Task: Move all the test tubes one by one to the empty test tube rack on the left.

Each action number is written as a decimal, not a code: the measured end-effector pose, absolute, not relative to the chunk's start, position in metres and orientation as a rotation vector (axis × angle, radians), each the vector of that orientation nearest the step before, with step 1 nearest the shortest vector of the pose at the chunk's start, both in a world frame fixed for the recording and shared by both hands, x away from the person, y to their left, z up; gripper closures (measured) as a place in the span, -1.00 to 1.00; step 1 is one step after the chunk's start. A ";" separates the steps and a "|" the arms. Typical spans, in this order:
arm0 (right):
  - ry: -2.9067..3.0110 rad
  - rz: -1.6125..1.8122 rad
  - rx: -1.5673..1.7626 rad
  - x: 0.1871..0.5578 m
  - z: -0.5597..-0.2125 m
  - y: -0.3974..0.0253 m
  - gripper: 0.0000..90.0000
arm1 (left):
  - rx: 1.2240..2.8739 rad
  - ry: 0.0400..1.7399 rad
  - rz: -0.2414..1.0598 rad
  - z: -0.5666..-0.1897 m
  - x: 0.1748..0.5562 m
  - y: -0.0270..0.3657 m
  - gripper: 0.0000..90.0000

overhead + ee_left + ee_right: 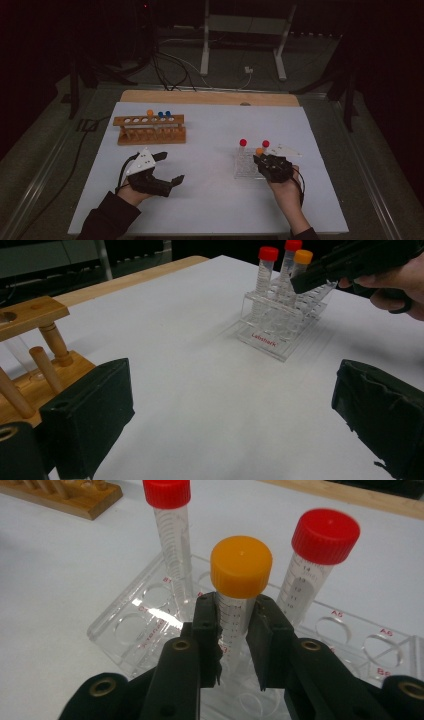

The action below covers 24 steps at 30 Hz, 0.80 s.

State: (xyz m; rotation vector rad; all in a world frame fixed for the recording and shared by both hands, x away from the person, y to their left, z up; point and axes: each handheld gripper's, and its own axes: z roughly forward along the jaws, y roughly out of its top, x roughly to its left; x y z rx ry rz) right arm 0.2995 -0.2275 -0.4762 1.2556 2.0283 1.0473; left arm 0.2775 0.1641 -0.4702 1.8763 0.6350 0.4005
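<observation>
A clear plastic tube rack [245, 165] [285, 322] [135, 630] stands right of the table's middle. Three capped tubes rise from it: two with red caps [166, 491] [325, 529] and one orange-capped tube [241, 567] [259, 151] [302, 259]. My right gripper [234, 630] [262, 161] is shut on the orange-capped tube just below its cap. A wooden tube rack [151, 129] [35, 355] stands at the back left with an orange-capped and two blue-capped tubes. My left gripper [170, 167] [230, 415] hovers open over bare table in front of it.
A white sheet [210, 200] covers the table, and a bare wooden strip [210, 96] runs along its far edge. Cables and a white stand [240, 45] lie on the floor beyond. There is free room between the two racks.
</observation>
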 end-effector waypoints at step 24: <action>1.924 1.146 1.103 0.265 -0.429 -0.230 0.65 | 1.888 0.602 0.368 -0.465 0.275 0.161 -0.91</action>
